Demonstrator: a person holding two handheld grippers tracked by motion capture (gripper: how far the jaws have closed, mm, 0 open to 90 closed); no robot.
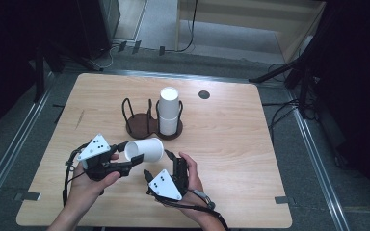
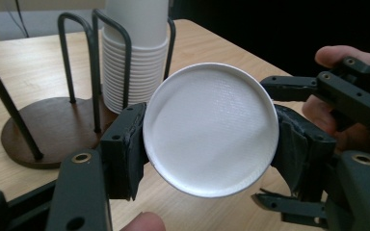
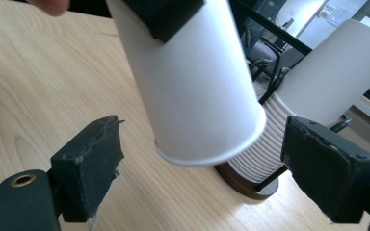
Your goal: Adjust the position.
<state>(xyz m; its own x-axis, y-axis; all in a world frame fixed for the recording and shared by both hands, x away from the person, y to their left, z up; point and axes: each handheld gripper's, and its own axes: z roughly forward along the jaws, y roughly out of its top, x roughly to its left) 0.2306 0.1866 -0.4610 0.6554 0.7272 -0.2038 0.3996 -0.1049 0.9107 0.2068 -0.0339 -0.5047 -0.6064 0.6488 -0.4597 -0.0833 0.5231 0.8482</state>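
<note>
You are holding the right gripper (image 1: 156,165) nearest you, at about 6 o'clock on the bench (image 1: 231,144), its jaws standing released with nothing between them. Just to its 10 o'clock, your left gripper (image 1: 134,161) is grasping a white paper cup (image 1: 144,149); the jaws are clenching it on both sides near its closed base (image 2: 211,130). The cup is lying on its side above the wood, its open rim (image 3: 212,156) pointing toward your right gripper. Farther off, toward 12 o'clock, a dark two-place wire holder (image 1: 139,122) is standing, its right place carrying a stack of white cups (image 1: 169,110).
</note>
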